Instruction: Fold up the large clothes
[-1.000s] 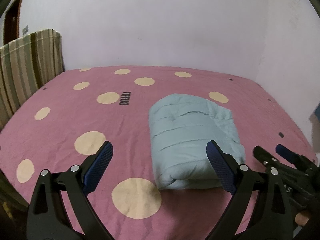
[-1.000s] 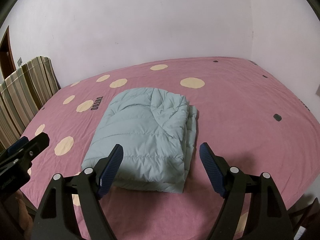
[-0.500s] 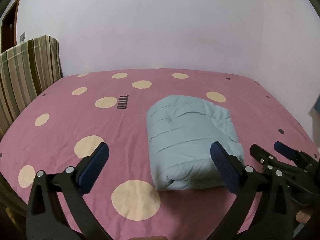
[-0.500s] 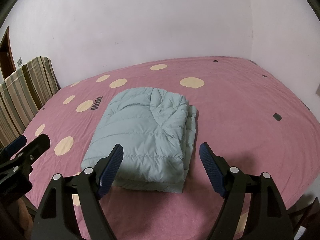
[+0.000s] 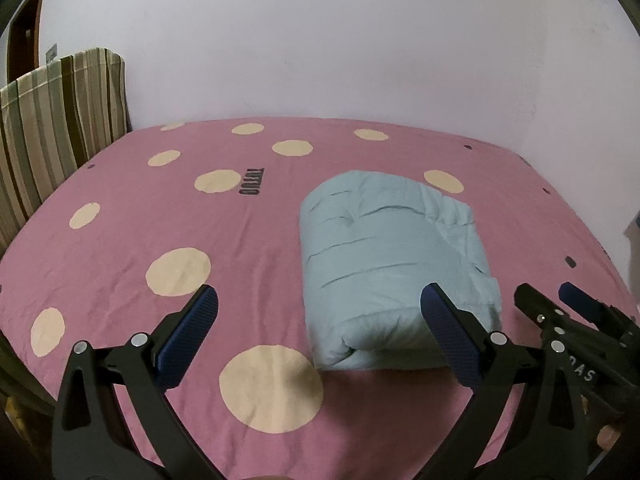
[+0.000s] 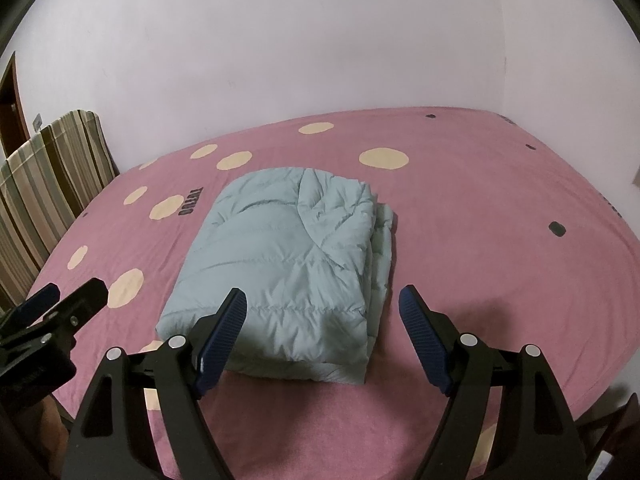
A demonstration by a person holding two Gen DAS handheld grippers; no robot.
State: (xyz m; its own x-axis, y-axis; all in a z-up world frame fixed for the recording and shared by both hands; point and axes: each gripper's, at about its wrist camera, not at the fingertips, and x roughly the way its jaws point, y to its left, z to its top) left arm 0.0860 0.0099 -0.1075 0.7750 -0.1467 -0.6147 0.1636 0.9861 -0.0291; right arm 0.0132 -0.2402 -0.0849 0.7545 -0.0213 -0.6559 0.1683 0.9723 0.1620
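A light blue padded jacket (image 5: 384, 256) lies folded into a thick rectangle on the pink bed sheet (image 5: 160, 208) with cream dots. My left gripper (image 5: 319, 291) hovers open above the near edge of the bed, just left of the bundle's near end, with nothing between its fingers. My right gripper (image 6: 322, 293) is open too, held over the near right corner of the jacket (image 6: 288, 256) without touching it. Each gripper shows in the other's view: the right gripper (image 5: 546, 290) at the far right, the left gripper (image 6: 74, 288) at the far left.
A striped cushion or headboard (image 5: 52, 120) stands along the left side of the bed. Pale walls close off the back and right. A dark door frame (image 5: 20, 40) is at the far left. The bed's near edge runs just under the grippers.
The left gripper's jaws have spread a little wider and its view has shifted slightly. The right gripper and the folded jacket have stayed where they were.
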